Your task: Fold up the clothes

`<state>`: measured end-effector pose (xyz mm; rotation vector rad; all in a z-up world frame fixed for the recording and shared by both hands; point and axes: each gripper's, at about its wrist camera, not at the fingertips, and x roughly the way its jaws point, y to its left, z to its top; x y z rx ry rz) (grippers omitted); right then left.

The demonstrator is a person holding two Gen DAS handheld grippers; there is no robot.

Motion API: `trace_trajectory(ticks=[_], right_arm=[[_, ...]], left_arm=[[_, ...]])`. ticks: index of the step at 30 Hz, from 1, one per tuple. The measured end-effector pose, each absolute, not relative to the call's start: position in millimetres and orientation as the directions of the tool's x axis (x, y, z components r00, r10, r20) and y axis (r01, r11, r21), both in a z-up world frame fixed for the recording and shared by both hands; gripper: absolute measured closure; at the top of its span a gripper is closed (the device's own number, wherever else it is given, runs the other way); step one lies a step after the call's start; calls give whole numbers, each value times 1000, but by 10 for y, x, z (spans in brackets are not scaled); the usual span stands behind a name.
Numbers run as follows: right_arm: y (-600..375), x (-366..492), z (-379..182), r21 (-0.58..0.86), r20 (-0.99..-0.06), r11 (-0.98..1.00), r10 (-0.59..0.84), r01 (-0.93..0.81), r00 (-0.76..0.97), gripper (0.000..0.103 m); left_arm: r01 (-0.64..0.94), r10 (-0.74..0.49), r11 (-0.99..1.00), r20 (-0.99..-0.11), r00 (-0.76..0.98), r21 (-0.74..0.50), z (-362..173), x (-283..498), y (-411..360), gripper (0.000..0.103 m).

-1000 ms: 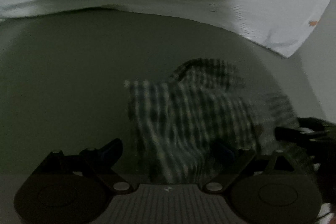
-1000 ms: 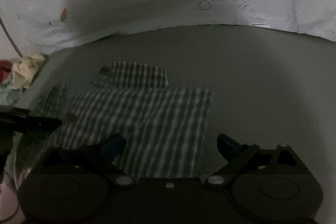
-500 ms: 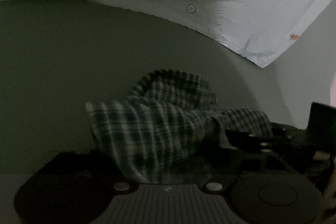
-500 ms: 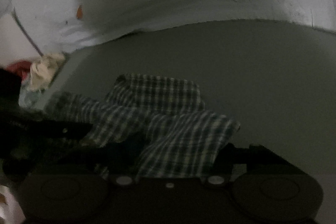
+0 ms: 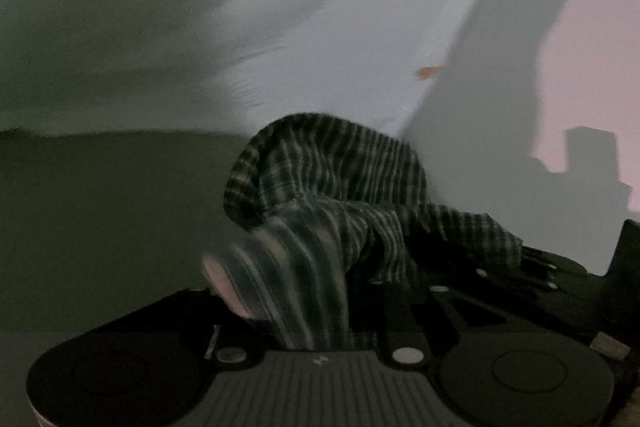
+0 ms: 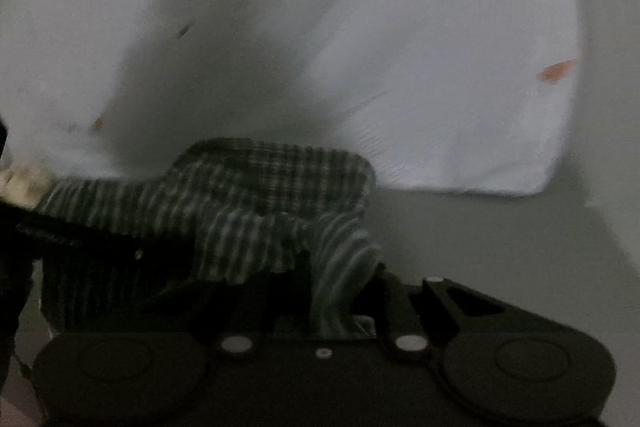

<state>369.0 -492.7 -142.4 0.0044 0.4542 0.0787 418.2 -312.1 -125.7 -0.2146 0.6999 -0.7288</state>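
A dark green and white plaid garment is lifted off the grey bed surface and hangs bunched between my two grippers. My left gripper is shut on its near edge, which runs down between the jaws. My right gripper is shut on another edge of the same garment. The right gripper also shows in the left wrist view, low at the right. Both sets of fingertips are hidden by cloth. The scene is dim and blurred.
A white sheet or pillow with small orange marks fills the background behind the garment, also in the left wrist view. A pale wall stands at the right. A crumpled light cloth sits at the far left.
Both grippers went from open over the flat garment to shut on its near edge, then lifted it up and forward. The garment now hangs bunched instead of lying flat.
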Motion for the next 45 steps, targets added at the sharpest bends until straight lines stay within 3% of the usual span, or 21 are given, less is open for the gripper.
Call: trace_trajectory(ticks=[6, 10, 12, 14, 16, 18, 19, 21, 23, 25, 28, 31, 36, 39, 45], right_arm=[[-6003, 3647, -1068, -115, -348, 992, -94, 57, 933, 90], [-6708, 4005, -1068, -206, -347, 977, -123, 53, 930, 90], [-7022, 4328, -1135, -268, -344, 963, -123, 28, 931, 87], [-7253, 4680, -1253, -332, -320, 941, -171, 59, 932, 79], [-7448, 5057, -1392, -386, -299, 914, -254, 127, 920, 50], [-7549, 5218, -1469, -396, -249, 899, -298, 184, 921, 50], [-7576, 5230, -1491, -383, -232, 901, -307, 204, 923, 50], [-7619, 5189, -1549, -329, -209, 916, -306, 228, 929, 53], [-7631, 5076, -1683, -251, -237, 947, -263, 203, 935, 63], [-7594, 5023, -1900, -199, -313, 967, -214, 157, 925, 69], [-7575, 5066, -2207, -167, -419, 977, -195, 136, 887, 70], [-7590, 5054, -2354, -95, -463, 986, -166, 138, 871, 67], [-7532, 4962, -2292, -72, -482, 980, -198, 187, 853, 48], [-7530, 4841, -2149, 8, -488, 974, -195, 228, 851, 25], [-7129, 4278, -1734, 120, -432, 977, -109, 177, 895, 12]], left_arm=[[638, -765, 637, -454, 457, -433, -1166, 4393, -4456, 84], [641, -767, 635, -452, 456, -430, -1233, 4732, -5194, 84], [632, -741, 665, -463, 487, -399, -1302, 5010, -5426, 79], [590, -665, 735, -531, 526, -335, -1447, 5412, -5653, 71], [532, -562, 807, -611, 557, -258, -1586, 5785, -5794, 71], [488, -481, 852, -652, 586, -190, -1666, 5978, -5819, 72], [479, -462, 862, -649, 604, -167, -1686, 5979, -5793, 69], [461, -424, 879, -642, 639, -123, -1727, 5981, -5740, 53], [445, -383, 893, -630, 676, -65, -1775, 5952, -5703, 33], [435, -342, 900, -619, 707, 0, -1851, 5881, -5674, 29], [404, -293, 914, -639, 712, 31, -2011, 5892, -5550, 27], [351, -240, 936, -679, 694, 27, -2173, 6067, -5435, 25], [173, -141, 984, -720, 680, -29, -2175, 6331, -5096, 24], [94, -136, 991, -676, 724, -100, -1873, 6199, -4727, 24], [141, -168, 986, -572, 803, -92, -1106, 5408, -4073, 24]])
